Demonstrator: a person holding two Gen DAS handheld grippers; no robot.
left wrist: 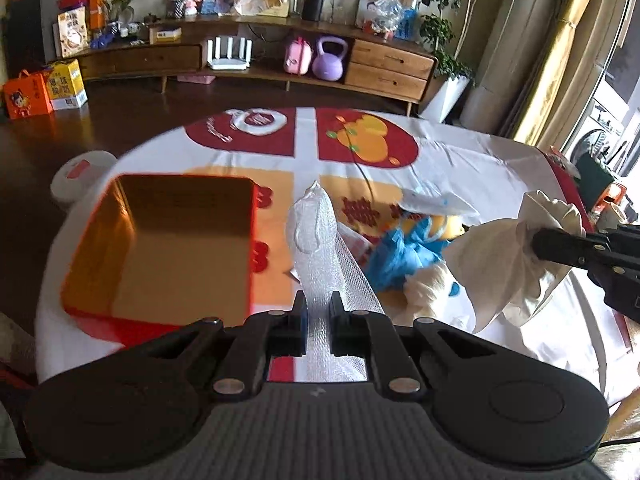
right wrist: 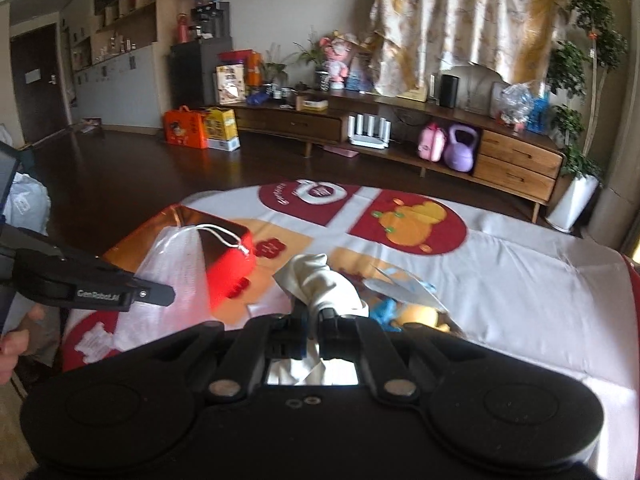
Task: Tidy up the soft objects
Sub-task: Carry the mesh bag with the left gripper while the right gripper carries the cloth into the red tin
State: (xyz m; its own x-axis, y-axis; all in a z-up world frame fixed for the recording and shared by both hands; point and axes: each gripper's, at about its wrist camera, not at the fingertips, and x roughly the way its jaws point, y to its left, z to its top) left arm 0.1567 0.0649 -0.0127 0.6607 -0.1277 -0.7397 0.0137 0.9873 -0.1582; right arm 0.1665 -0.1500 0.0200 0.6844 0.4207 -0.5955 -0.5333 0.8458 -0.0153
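My left gripper [left wrist: 318,300] is shut on a white mesh bag [left wrist: 316,232] and holds it above the table, right of the open red box [left wrist: 172,248] with a gold inside. The bag [right wrist: 176,260] hangs by the box [right wrist: 228,264] in the right wrist view, with its drawstring over the box rim. My right gripper [right wrist: 316,312] is shut on a cream cloth [right wrist: 320,280], lifted over the pile; it shows at the right of the left wrist view [left wrist: 520,252]. A blue glove [left wrist: 404,256] and a yellow soft toy [right wrist: 420,316] lie on the table.
The round table [right wrist: 520,272] has a white cloth with red and orange prints. A white plastic piece [left wrist: 436,202] lies on the pile. A white stool [left wrist: 80,176] stands left of the table. A wooden sideboard [right wrist: 516,160] stands behind.
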